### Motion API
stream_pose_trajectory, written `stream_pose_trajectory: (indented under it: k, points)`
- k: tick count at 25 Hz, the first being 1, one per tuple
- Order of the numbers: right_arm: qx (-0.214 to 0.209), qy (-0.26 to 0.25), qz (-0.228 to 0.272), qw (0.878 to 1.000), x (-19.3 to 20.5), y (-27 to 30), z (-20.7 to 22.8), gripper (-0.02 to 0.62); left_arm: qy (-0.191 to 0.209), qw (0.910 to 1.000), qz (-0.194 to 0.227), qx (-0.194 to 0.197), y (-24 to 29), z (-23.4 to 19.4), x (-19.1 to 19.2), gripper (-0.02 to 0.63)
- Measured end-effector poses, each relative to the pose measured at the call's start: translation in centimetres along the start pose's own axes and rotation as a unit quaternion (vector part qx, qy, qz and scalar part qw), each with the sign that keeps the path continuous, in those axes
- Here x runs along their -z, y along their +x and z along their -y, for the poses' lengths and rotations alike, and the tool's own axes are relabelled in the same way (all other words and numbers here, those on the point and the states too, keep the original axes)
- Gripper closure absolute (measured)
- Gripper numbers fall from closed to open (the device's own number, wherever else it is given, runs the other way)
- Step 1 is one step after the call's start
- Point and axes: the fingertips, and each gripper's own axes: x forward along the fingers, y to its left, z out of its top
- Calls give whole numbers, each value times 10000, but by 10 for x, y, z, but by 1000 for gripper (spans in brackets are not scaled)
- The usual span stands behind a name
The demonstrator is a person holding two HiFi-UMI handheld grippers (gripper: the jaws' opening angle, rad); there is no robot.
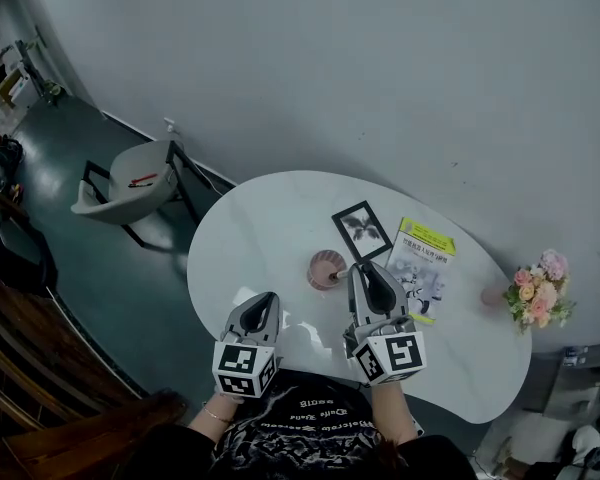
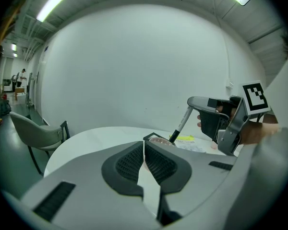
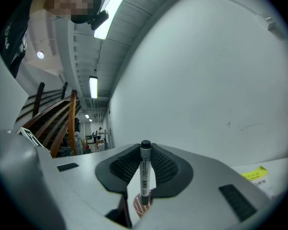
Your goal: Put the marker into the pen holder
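Observation:
A grey marker (image 3: 144, 174) with a black cap stands upright between the pads of my right gripper (image 3: 145, 164), which is shut on it. Its lower end hangs just above the pink pen holder (image 3: 138, 206). In the left gripper view the marker (image 2: 181, 123) slants down from the right gripper (image 2: 194, 102) towards the holder's rim (image 2: 159, 140). From the head view the holder (image 1: 326, 269) stands mid-table, the right gripper (image 1: 366, 270) is beside it on the right, and the marker is hidden. My left gripper (image 1: 266, 301) hovers at the near left, jaws together, with nothing in them.
On the white oval table (image 1: 260, 223) lie a black picture frame (image 1: 361, 230) and a booklet with a yellow band (image 1: 421, 263). A pink flower bunch (image 1: 538, 290) stands at the right end. A pale chair (image 1: 130, 183) sits on the floor at the far left.

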Motion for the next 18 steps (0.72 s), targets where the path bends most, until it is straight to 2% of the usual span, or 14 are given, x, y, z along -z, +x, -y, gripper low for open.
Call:
stream_pose_trajectory:
  k: [18]
  points:
    - [-55,115,-526,9985,54,34,13,503,-95,9992,-114,-373,3,-24,3,578]
